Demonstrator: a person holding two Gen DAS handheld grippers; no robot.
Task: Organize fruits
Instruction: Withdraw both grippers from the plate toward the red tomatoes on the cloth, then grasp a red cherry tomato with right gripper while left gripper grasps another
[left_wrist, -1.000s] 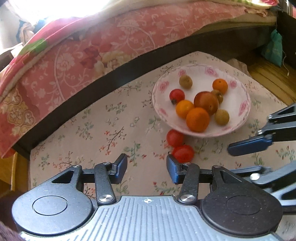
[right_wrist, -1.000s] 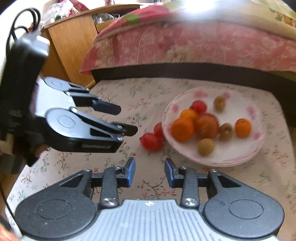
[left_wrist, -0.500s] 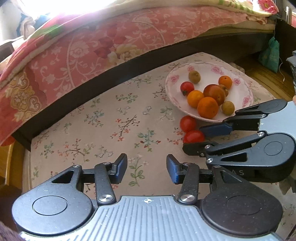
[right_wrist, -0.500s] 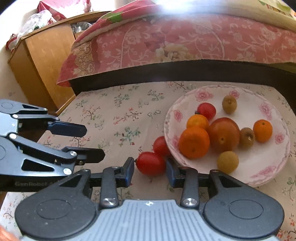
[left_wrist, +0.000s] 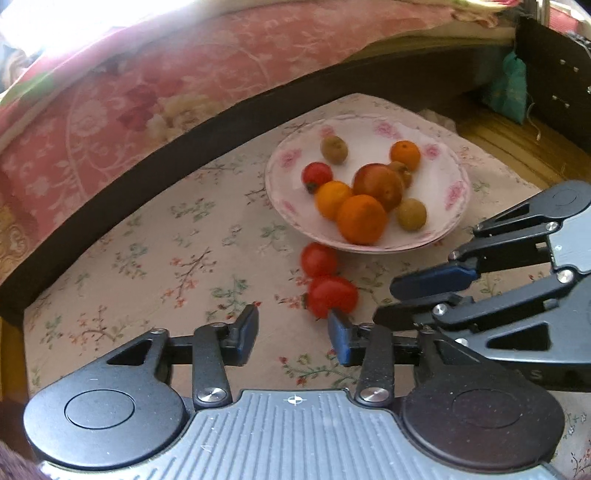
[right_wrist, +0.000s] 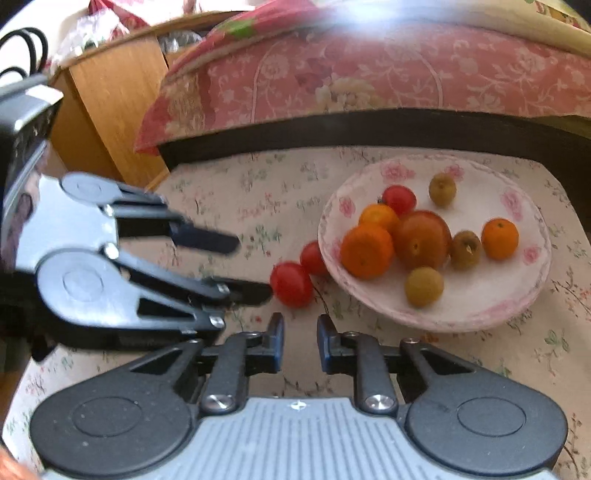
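Red tomatoes, two of them, lie on the floral-clothed surface (left_wrist: 155, 254) just beside the plate's near-left rim: one (left_wrist: 318, 259) against the plate (left_wrist: 456, 184), the other (left_wrist: 332, 296) touching it on the near side. The plate sits toward the surface's far right corner and holds oranges, a third tomato (left_wrist: 316, 176), a large reddish fruit (left_wrist: 378, 186) and small brownish fruits. The left gripper (left_wrist: 291, 334) has its fingers spread and empty, one tip near the nearer tomato. The right gripper (right_wrist: 300, 341) has its fingers parted narrowly, gripping nothing, short of the same tomato (right_wrist: 291, 284).
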